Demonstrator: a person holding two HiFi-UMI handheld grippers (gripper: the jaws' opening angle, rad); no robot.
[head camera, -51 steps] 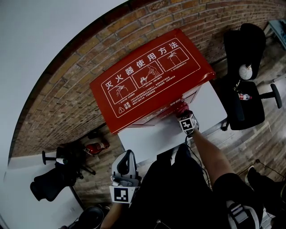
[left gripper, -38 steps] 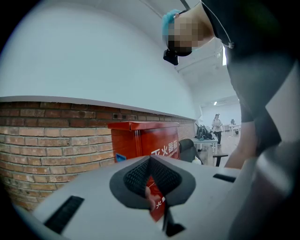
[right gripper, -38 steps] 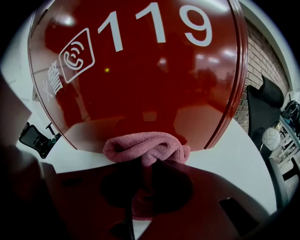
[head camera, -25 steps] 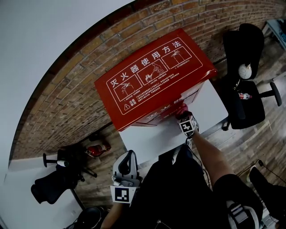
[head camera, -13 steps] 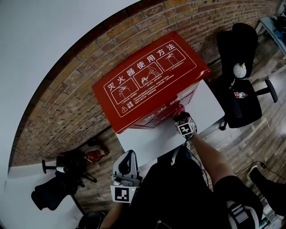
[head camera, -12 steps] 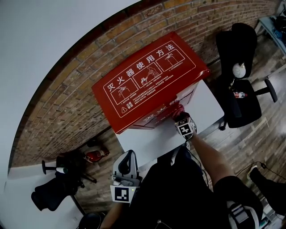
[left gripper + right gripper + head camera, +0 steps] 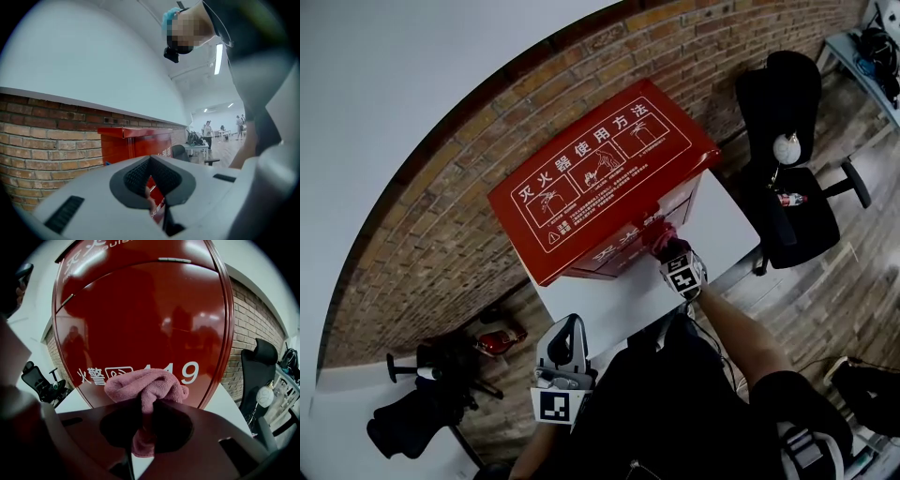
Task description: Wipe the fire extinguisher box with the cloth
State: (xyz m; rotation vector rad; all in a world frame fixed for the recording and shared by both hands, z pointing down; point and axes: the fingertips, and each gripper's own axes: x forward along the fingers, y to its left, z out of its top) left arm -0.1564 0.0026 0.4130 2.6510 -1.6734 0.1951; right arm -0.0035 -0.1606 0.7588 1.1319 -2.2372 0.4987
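The red fire extinguisher box [image 7: 600,178] stands against the brick wall on a white platform [image 7: 619,295]. White Chinese print and pictograms cover its lid. My right gripper [image 7: 667,246] is shut on a pink cloth [image 7: 661,236], which sits at the lower front face of the box [image 7: 145,319]. In the right gripper view the cloth [image 7: 146,389] bunches between the jaws just below the white "119" print. My left gripper [image 7: 565,337] hangs low by my body, away from the box, jaws together with nothing in them [image 7: 151,185].
A black office chair [image 7: 787,178] stands right of the platform, with a bottle on its seat. Dark gear and a red object [image 7: 492,339] lie on the wooden floor at lower left. People stand far off in the left gripper view.
The right gripper with the cloth has slid a little leftward along the box's lower front. The head view has shifted slightly. The left gripper has stayed put.
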